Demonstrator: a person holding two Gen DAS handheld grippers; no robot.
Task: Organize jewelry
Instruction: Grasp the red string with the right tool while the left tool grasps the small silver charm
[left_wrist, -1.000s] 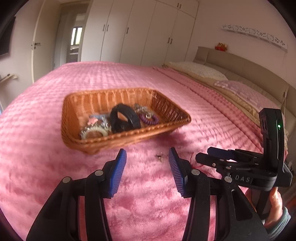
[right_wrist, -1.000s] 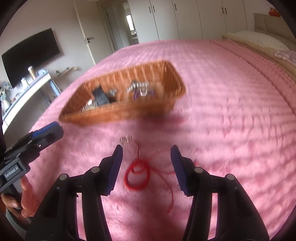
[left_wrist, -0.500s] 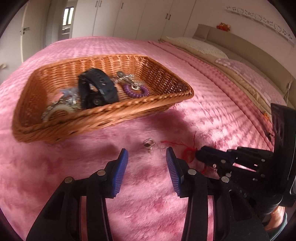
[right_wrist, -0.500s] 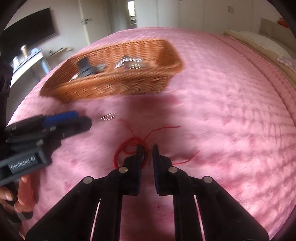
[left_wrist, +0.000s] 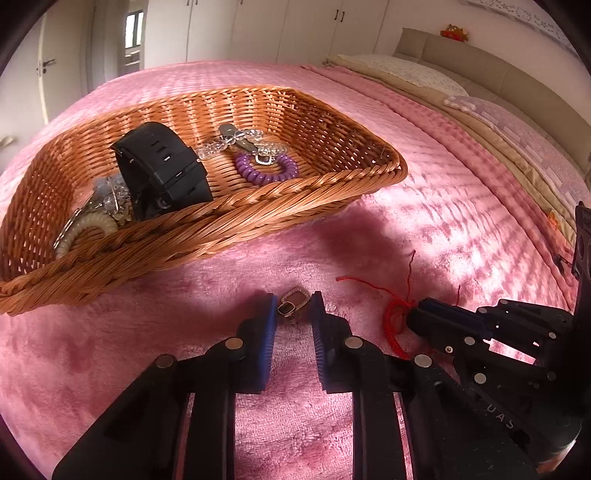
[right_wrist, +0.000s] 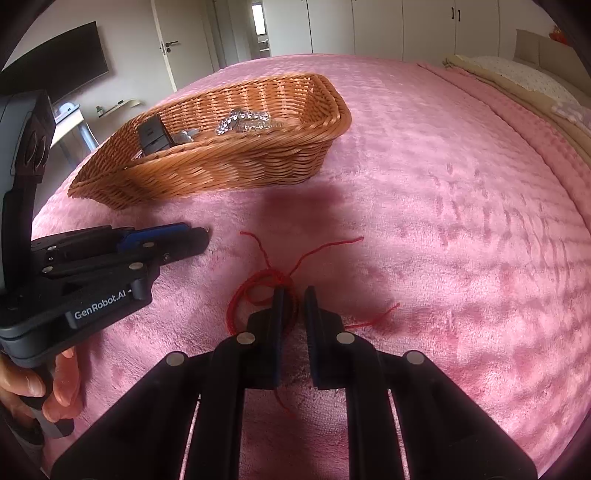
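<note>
A wicker basket (left_wrist: 258, 210) on the pink bedspread holds a black watch (left_wrist: 162, 170), a purple coil bracelet (left_wrist: 266, 171), clear beads and a cream coil band. A small gold ring-like piece (left_wrist: 293, 301) lies between my left gripper's (left_wrist: 293, 314) blue pads, which are narrowed around it; whether they touch it is unclear. A red string bracelet (right_wrist: 258, 291) lies on the bed; my right gripper (right_wrist: 293, 295) has nearly closed on its right side. The bracelet (left_wrist: 393, 325) also shows in the left wrist view, at the right gripper's tip.
The basket (right_wrist: 229, 155) sits beyond both grippers. Pillows (left_wrist: 402, 70) and the headboard are at the far right. Wardrobes and a door stand at the back; a TV (right_wrist: 74, 74) and a shelf are at the left.
My left gripper moved forward and down and narrowed around the small gold piece. My right gripper stayed over the red bracelet, still nearly closed.
</note>
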